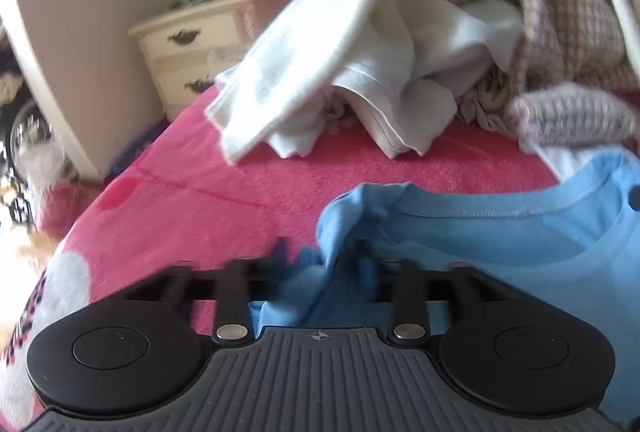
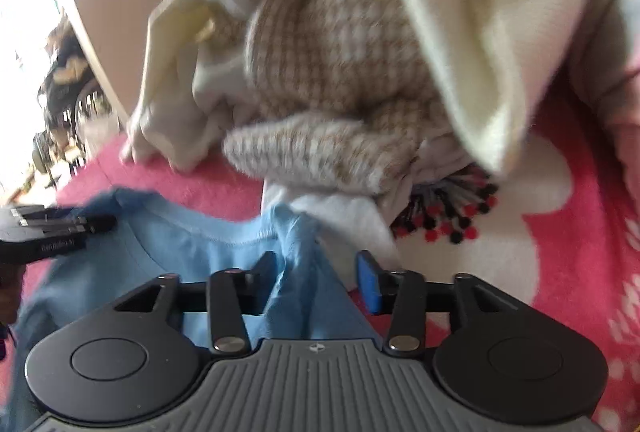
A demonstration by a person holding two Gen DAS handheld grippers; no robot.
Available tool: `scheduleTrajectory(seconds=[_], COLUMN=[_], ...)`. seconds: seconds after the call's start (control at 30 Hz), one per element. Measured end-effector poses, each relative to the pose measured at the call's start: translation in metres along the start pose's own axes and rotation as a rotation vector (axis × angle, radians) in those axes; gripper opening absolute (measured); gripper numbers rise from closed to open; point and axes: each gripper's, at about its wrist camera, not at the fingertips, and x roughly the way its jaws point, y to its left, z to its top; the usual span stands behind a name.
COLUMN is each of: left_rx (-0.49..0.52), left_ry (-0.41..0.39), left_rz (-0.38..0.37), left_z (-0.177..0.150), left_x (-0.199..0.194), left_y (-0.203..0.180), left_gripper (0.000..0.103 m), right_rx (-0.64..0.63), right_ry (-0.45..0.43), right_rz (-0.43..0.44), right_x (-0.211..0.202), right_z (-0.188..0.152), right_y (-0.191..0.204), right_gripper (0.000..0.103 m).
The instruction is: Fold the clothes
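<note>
Nearest of all is the left gripper (image 1: 324,264), its jaws a little apart with a bunched fold of the light blue T-shirt (image 1: 520,244) between them, though the blur keeps me from telling whether they pinch it. At ten o'clock from it stands a cream dresser (image 1: 192,48) against the wall. Across the middle runs the pink blanket (image 1: 224,192), and at twelve o'clock sits the pile of clothes (image 1: 400,32): white and cream pieces draped over a brown-and-white checked knit (all of it loosely heaped). The shirt lies flat on the blanket at three o'clock, neckline toward the pile.

From the other side, the left gripper shows at nine o'clock, resting on the shirt's collar. At six o'clock the right gripper (image 2: 320,272) stands wide, a raised ridge of blue fabric between its fingers (image 2: 370,284) and touching neither. The checked knit (image 2: 332,72) fills twelve o'clock, and the blanket's white flower print (image 2: 500,232) spreads toward three.
</note>
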Motion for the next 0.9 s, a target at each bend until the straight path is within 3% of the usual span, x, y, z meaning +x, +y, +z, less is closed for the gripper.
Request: scheduleTrajectory(seconds=[0.2,0.33,0.47,0.57,0.63,0.77,0.83,0.9], left_rx=[-0.225,-0.288,-0.202,-0.125,-0.058,0.098,0.136,0.154], left_ry=[-0.047,-0.054,0.026,0.140,0.253,0.402,0.445,0.471], left_rz=[-0.044,-0.125,-0.201,-0.240,-0.234,-0.233,-0.225,-0.203], left_z=[0.020,0.005,-0.047,-0.098,-0.139,-0.206,-0.225,-0.235], left_x=[-0.076,-0.171,-0.252,-0.294,-0.304,-0.301,-0.295,-0.289], left_y=[0.051,0.086,0.103,0.100,0.087,0.065,0.061,0.061], left_gripper=[0.051,0.059,0.077,0.079,0.078,0.070,0.062,0.059], right_rx=[0.049,0.006,-0.049,-0.035,-0.023,-0.065,-0.127,-0.158], right_ry=[-0.067,-0.101,-0.087,-0.024,0.033,0.123,0.159,0.191], right_rz=[0.065,0.141,0.224,0.285,0.316,0.339,0.324,0.242], right_x=[-0.089,-0.181,-0.258,-0.291,-0.301,-0.306,-0.302,-0.297], right_z=[0.019,0.012,-0.023,-0.067,-0.103,-0.176,-0.207,-0.229], right_y=[0.004,0.028,0.061,0.081,0.098,0.137,0.157,0.168], right_gripper=[0.056,0.056,0.059,0.059,0.059,0.056,0.055,0.052])
